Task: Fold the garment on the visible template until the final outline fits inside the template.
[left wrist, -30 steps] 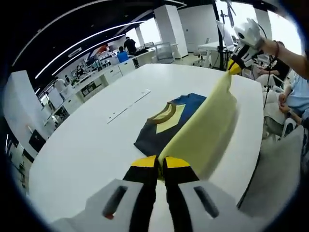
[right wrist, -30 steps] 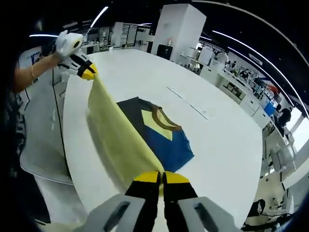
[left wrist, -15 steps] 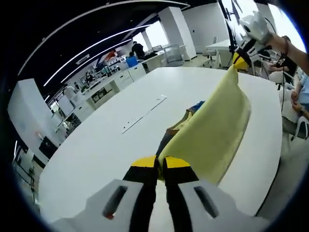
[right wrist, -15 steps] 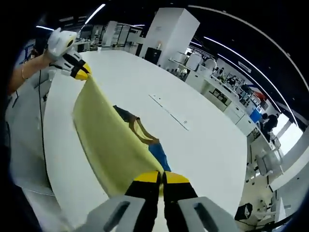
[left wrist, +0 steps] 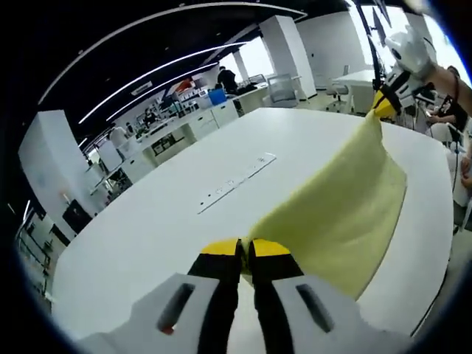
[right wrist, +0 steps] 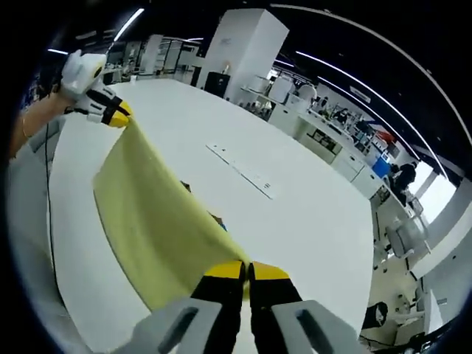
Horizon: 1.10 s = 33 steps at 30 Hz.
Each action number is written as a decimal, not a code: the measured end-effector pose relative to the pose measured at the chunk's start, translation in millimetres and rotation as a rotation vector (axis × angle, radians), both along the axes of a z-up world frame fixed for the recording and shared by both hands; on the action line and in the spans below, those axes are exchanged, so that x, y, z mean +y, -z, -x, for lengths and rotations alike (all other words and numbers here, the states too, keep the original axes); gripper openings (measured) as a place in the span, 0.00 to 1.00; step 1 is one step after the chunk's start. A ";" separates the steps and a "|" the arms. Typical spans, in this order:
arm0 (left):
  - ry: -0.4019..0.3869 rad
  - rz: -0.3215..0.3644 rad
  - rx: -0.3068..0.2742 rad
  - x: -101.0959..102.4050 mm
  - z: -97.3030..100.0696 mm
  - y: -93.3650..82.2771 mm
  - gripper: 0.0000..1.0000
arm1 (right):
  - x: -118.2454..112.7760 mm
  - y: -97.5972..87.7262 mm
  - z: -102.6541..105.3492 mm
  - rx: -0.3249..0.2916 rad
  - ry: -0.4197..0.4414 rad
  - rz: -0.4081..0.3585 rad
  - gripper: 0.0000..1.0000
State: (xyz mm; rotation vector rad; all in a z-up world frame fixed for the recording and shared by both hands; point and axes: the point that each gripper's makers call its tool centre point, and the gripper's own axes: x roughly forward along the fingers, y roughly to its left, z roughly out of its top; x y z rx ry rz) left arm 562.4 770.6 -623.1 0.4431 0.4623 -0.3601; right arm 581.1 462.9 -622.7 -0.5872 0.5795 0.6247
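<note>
The left gripper (left wrist: 245, 249) has its jaws closed on one corner of the yellow cloth (left wrist: 339, 214), and in the same view the right gripper (left wrist: 389, 96) pinches the far corner up at 1 o'clock. In the right gripper view the right gripper (right wrist: 246, 271) is likewise clamped on its corner, with the cloth (right wrist: 155, 228) stretching away toward 10 o'clock to the left gripper (right wrist: 110, 112). The cloth hangs between the two as a lifted sheet above the white worktop (left wrist: 162, 214), sagging a little in the middle. A sliver of the dark garment (right wrist: 214, 217) peeks past its edge in the right gripper view. A pale strip (left wrist: 234, 182) lies on the worktop at 11 o'clock in the left gripper view. The cloth looks light, thin and limp, so it will likely droop and slide unless held by the corners and kept taut while it is laid over
</note>
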 end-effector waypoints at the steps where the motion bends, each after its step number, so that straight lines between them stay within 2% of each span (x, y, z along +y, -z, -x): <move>1: -0.005 -0.001 0.001 0.1 -3.1 2.3 0.02 | 0.5 1.5 -3.2 -0.001 0.001 -0.003 0.00; 7: -0.014 -0.003 0.006 2.1 -15.0 23.6 0.02 | 3.3 25.6 -19.2 0.011 0.000 0.020 0.00; 12: -0.033 0.026 0.051 4.3 -23.5 51.9 0.02 | 4.3 53.1 -29.6 0.043 0.006 0.052 0.00; 16: -0.024 -0.011 0.079 6.5 -33.2 71.7 0.02 | 6.5 71.3 -38.0 0.083 0.010 0.017 0.00; 18: -0.029 0.000 0.098 7.8 -36.6 80.8 0.02 | 6.1 80.6 -43.0 0.111 0.021 -0.007 0.00; 21: -0.034 0.011 0.112 8.4 -41.3 91.4 0.02 | 7.3 91.3 -49.4 0.125 0.015 -0.002 0.00; 30: -0.051 -0.022 0.173 12.1 -45.5 125.1 0.02 | 13.1 122.3 -58.7 0.155 0.010 0.021 0.00; 31: -0.037 -0.054 0.184 12.5 -44.6 129.0 0.02 | 13.8 125.9 -58.7 0.160 0.011 0.024 0.00; 33: -0.026 -0.073 0.183 12.1 -45.7 132.1 0.02 | 14.1 135.9 -56.9 0.175 0.012 0.044 0.00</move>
